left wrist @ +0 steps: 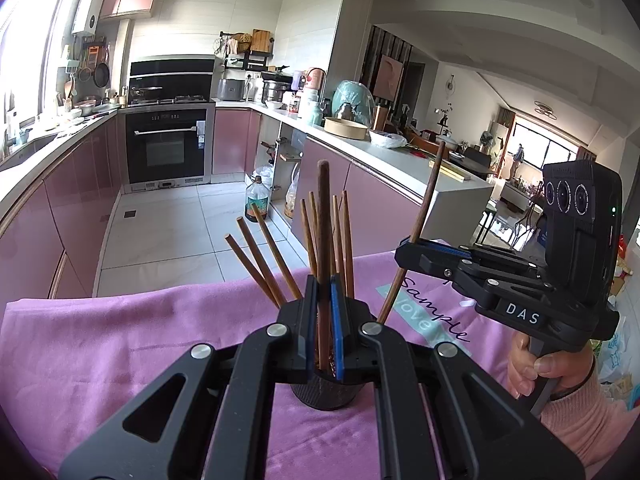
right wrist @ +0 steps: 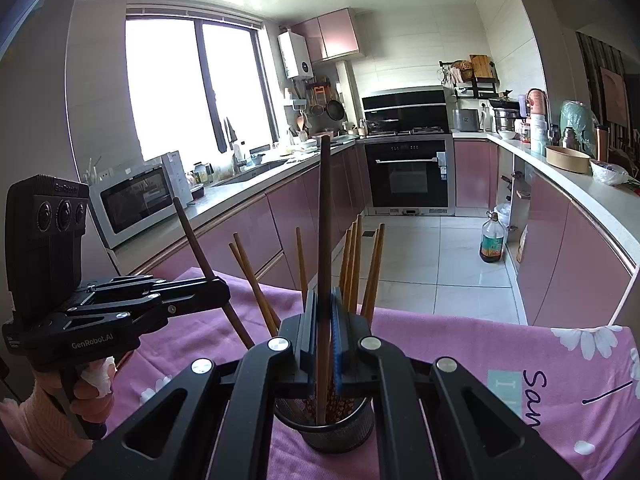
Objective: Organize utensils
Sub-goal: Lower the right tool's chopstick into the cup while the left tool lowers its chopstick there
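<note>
A black mesh utensil cup (left wrist: 326,392) (right wrist: 340,432) stands on the pink cloth and holds several light wooden chopsticks (left wrist: 276,258) (right wrist: 352,264). My left gripper (left wrist: 325,308) is shut on a dark brown chopstick (left wrist: 323,240) that stands upright with its lower end in the cup. My right gripper (right wrist: 324,320) is shut on another dark brown chopstick (right wrist: 323,220), also upright with its lower end in the cup. In the left wrist view the right gripper (left wrist: 412,250) holds its chopstick (left wrist: 426,208) tilted; in the right wrist view the left gripper (right wrist: 218,284) holds its chopstick (right wrist: 196,240).
The pink cloth (left wrist: 120,340) (right wrist: 480,344) with printed letters and daisies covers the table. Beyond its far edge lie a tiled floor, pink kitchen cabinets (left wrist: 80,184), an oven (right wrist: 408,176) and an oil bottle (left wrist: 258,200) on the floor.
</note>
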